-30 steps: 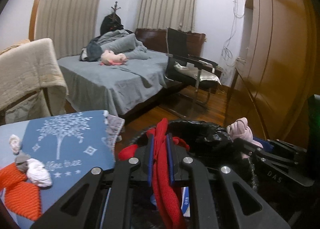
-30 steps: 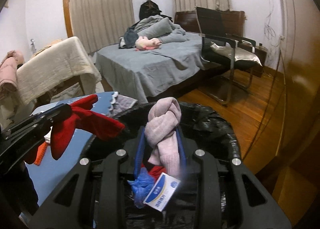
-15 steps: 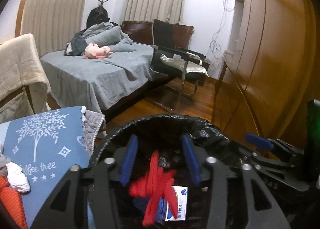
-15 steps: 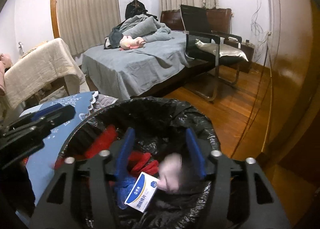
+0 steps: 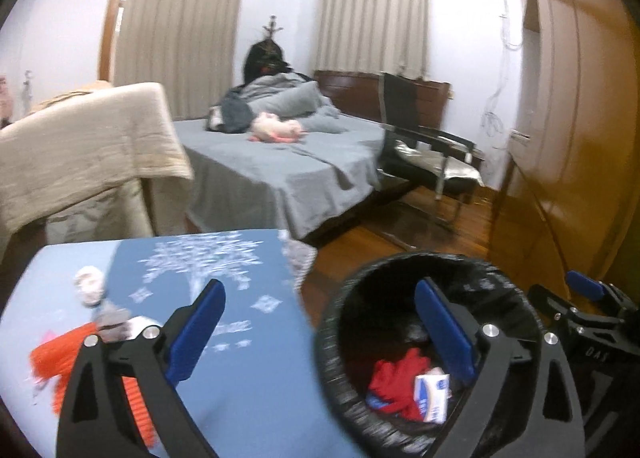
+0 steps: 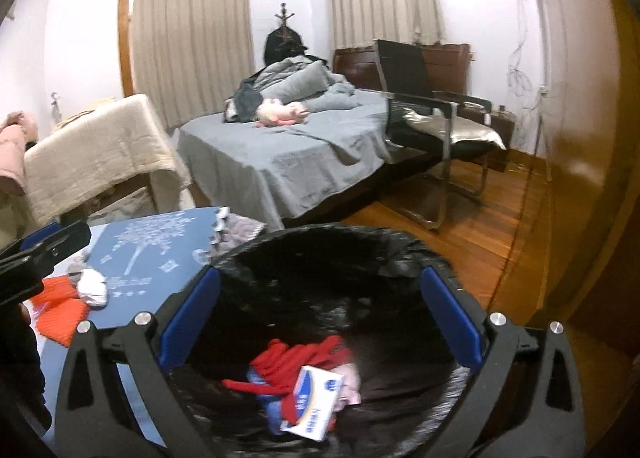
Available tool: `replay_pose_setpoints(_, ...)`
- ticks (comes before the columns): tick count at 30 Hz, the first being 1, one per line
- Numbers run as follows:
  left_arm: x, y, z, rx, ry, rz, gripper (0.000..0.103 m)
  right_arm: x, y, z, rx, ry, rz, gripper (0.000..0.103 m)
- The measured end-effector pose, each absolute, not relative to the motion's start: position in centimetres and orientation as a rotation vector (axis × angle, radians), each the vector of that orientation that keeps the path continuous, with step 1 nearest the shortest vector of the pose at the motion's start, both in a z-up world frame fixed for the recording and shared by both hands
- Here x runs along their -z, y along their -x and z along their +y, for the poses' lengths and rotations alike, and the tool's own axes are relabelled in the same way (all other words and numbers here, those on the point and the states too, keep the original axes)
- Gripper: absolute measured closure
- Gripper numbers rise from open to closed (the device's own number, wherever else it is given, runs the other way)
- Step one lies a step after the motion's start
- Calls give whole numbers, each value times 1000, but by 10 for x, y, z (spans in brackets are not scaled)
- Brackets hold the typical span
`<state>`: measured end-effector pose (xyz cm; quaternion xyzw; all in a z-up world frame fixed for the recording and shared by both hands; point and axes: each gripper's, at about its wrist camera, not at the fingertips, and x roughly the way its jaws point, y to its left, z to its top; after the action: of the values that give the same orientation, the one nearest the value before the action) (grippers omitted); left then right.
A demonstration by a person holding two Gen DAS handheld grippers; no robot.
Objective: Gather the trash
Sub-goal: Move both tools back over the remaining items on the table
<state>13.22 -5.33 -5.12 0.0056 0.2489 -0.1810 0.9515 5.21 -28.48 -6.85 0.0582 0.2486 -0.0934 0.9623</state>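
The left gripper (image 5: 320,322) has just been opening and now stands spread wide with nothing between its blue pads; the right gripper (image 6: 320,314) has likewise just been opening and is spread over the bin (image 6: 400,246), also empty. In the right wrist view, a red cloth (image 6: 296,358), a small white and blue box (image 6: 312,402) and a bit of pink lie at the bottom of the black-lined bin, at about 6 o'clock from the midpoint of the jaws. The remaining trash lies on the blue mat (image 5: 248,270) to the left: in the left wrist view an orange knitted piece (image 5: 64,354) sits at about 9 o'clock from the left gripper, partly hidden behind its left finger, with a grey and white wad (image 5: 114,328) touching its upper edge and a pale crumpled scrap (image 5: 90,288) a little farther off, at about 10 o'clock. The left hand is judged the nearer one for these; the right gripper would have to cross over the bin rim. The orange piece's long axis seems to run from 10 to 4 o'clock, though blur makes this uncertain. The mat's right edge lies just beside the bin rim, with a narrow strip of wood floor between them, and the mat around the pile looks open enough for an approach from above.
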Motion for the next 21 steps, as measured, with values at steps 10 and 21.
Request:
replay_pose_setpoints(10,60,-114,28,206,-9,521,9,71,-73,-204,43,-86,527,5)
replay_pose_setpoints(21,74,-105,119,18,-3,521,9,82,-105,-121,-90,-48,562,5)
